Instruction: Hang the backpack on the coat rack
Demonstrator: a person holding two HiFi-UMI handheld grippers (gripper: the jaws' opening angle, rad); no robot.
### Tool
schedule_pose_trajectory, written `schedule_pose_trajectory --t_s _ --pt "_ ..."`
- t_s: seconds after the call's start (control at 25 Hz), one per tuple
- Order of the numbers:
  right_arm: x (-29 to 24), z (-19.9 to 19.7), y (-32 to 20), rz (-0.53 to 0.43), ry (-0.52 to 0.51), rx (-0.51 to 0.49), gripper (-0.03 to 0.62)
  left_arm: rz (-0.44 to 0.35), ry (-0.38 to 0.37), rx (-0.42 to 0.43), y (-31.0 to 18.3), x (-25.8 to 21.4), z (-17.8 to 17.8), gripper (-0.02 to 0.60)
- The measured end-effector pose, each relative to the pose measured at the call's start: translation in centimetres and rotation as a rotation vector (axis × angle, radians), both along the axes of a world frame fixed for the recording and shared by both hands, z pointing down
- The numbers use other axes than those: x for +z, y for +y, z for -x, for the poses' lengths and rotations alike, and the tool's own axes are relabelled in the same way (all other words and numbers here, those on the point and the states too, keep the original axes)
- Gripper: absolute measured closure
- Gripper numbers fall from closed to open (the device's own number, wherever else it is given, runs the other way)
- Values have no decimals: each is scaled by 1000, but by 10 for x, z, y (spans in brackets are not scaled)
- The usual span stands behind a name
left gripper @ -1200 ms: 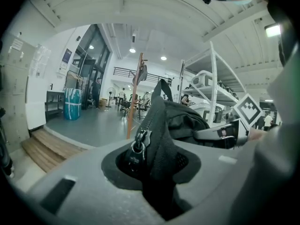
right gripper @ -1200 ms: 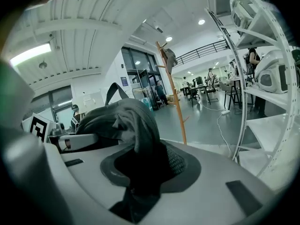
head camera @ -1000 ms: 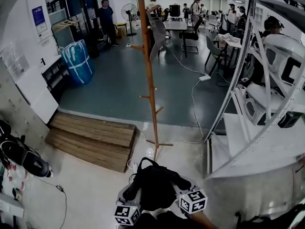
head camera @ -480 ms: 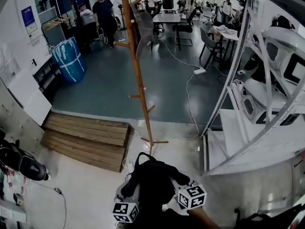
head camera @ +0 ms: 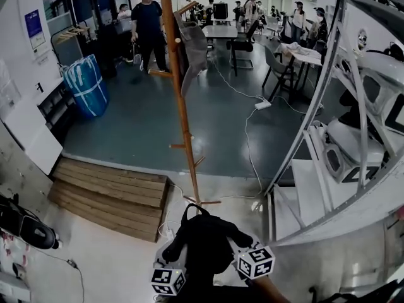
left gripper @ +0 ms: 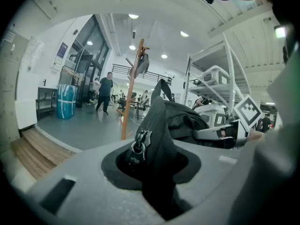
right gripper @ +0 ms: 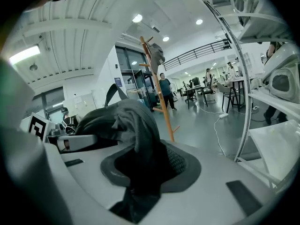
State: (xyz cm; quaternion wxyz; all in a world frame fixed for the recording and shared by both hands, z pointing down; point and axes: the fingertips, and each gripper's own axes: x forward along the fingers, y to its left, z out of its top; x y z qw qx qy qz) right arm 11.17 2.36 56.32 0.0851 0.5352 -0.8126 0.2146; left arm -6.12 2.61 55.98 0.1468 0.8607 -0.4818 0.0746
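Pointing lengthwise at the coat rack [head camera: 182, 106], the backpack [head camera: 202, 245] leads loop-first.

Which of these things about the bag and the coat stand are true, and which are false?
1. The left gripper and the right gripper both hold the black backpack. True.
2. The backpack already hangs on the coat rack. False: it is held up in front of it.
3. A grey thing hangs high on the coat rack. True.
4. A blue bundle stands left of the coat rack. True.
5. The coat rack is white metal. False: it is brown wood.
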Motion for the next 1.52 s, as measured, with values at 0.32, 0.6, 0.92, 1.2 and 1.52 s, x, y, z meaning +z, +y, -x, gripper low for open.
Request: schedule_pose_trajectory --t_s 0.32,0.6,0.92,1.2,1.52 --pt "-8 5 -77 -15 3 30 491 -13 12 40 -82 -9 5 469" --pt "-10 9 -136 -9 -3 70 491 -3 20 88 -145 -13 7 469" --pt "-15 1 -184 -12 -16 101 491 -8 24 118 -193 -23 -3 469" --pt "-12 -13 -219 -7 -13 70 491 -5 27 90 -223 -19 -16 469" --pt "0 -29 -256 15 -22 -15 491 20 29 7 -247 -7 -34 469"
